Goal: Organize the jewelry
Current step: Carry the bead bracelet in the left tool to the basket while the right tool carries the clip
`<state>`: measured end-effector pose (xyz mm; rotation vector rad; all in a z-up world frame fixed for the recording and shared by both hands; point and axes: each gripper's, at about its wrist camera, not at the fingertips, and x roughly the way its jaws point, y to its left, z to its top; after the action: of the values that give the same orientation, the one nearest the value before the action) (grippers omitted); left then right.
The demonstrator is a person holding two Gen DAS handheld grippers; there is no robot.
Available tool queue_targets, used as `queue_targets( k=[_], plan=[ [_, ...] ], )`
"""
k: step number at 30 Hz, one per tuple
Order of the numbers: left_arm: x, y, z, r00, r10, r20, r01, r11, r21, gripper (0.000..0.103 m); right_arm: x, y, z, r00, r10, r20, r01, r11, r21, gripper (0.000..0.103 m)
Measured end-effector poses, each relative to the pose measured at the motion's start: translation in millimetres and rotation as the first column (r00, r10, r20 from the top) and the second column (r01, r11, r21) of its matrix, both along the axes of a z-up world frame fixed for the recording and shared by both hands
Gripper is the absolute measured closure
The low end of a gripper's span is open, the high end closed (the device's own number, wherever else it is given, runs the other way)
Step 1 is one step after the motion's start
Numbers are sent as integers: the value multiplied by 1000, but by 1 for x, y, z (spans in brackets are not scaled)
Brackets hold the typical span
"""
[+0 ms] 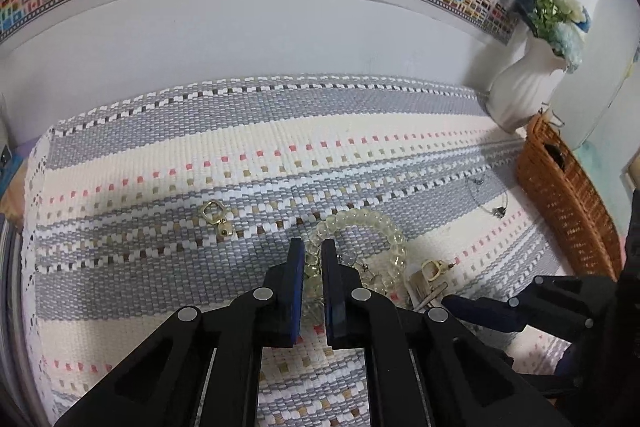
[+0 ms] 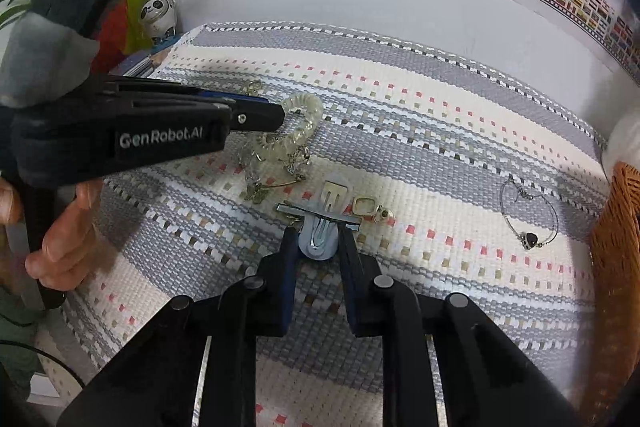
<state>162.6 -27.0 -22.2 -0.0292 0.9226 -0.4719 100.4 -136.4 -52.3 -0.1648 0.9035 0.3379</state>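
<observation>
Surface: woven mat (image 1: 280, 143) with grey, cream and pink stripes covered the table, with a white wall and a band of small flags behind it.
Left gripper (image 1: 313, 249): its jaws were closed on one side of the clear bead bracelet (image 1: 372, 227), which lay on the mat right in front of it.
Right gripper (image 2: 318, 239): its jaws were pressed on the rounded end of a pale blue hair clip (image 2: 320, 239); a flat metal bar lay across the clip just past the fingertips.
Near pieces: a small gold square earring (image 2: 365, 206) lay just beside the clip, and a few thin clear and gold pieces sat tangled next to the bracelet.
Middle: a second gold earring (image 1: 214, 213) lay alone on the mat to the left of the bracelet.
Farther right: a thin wire bangle with a dark stone (image 2: 530, 219) lay near the brown wicker basket (image 1: 568, 203).
Far: a white vase with blue flowers (image 1: 524, 87) stood by the wall.
Progress: the task looked early. Every piece I could see was on the mat, and what the basket held I could not tell.
Left to do: I judged all pieces needed sorting, probably into the basket.
</observation>
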Motion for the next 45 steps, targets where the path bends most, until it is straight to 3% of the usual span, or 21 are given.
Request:
queue_targets(
  k=[8,20,25,26,29,35,45],
  plan=[
    [-2,13,5,1000,19,7,-19,999,-26,95,-8,-18,6,1000,-6,-7,7,997,78,82],
    [-7,14,10,1000,22,20,-21,999,-34,95,-26,-41,22,999,-7,52,-2,987,164,82],
    [-9,13,13,1000,16,23,-15,999,-42,95,-35,-48,29,996,-13,91,-1,988,153,82],
    [-9,13,13,1000,16,20,-15,999,-44,95,-32,-50,27,998,-10,62,-1,986,165,82],
    [-9,13,13,1000,14,19,-14,999,-45,95,-16,-67,21,999,11,-49,5,945,328,81],
    [-12,8,14,1000,-4,27,5,999,-41,95,-18,-82,25,998,-45,-36,54,949,311,81],
    [-38,-24,38,989,-133,70,139,986,-86,95,-73,-120,79,985,-139,100,107,957,270,81]
  ],
)
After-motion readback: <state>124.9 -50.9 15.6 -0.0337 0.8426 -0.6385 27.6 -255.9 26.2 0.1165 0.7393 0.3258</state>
